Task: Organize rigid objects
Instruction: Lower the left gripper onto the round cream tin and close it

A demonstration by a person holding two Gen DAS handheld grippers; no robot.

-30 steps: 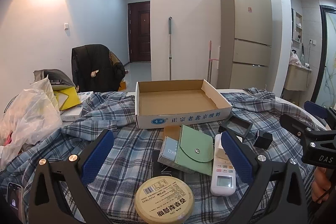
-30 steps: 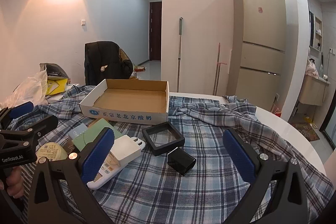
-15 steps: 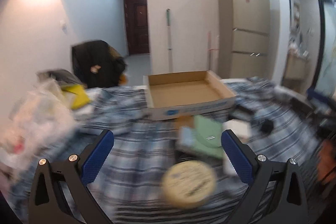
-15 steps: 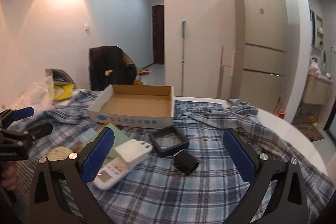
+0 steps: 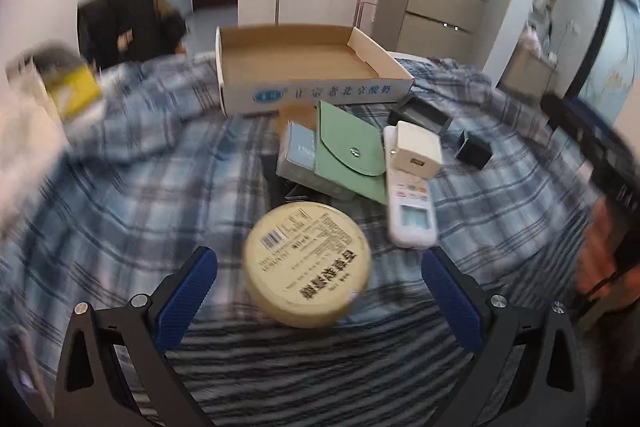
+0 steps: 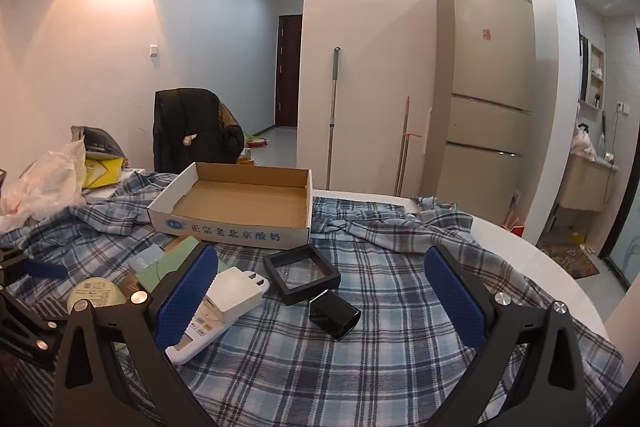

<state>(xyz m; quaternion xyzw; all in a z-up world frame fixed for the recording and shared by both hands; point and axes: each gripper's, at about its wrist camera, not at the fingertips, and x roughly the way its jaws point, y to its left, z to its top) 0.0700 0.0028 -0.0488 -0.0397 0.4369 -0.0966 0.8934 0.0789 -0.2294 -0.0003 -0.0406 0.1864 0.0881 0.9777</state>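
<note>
An empty cardboard tray stands at the back of the plaid-covered table. In front of it lie a green snap pouch on a grey box, a white remote with a white charger on top, a black frame box, a small black cube and a round cream tin. My left gripper hangs open just above the tin. My right gripper is open over the black cube.
White plastic bags and a yellow box crowd the table's left side. A chair with a dark jacket stands behind. The bare white table edge curves along the right. A fridge stands beyond.
My left gripper has tipped down and moved forward, so the round tin now lies between its fingers. The right gripper has shifted slightly and stayed open.
</note>
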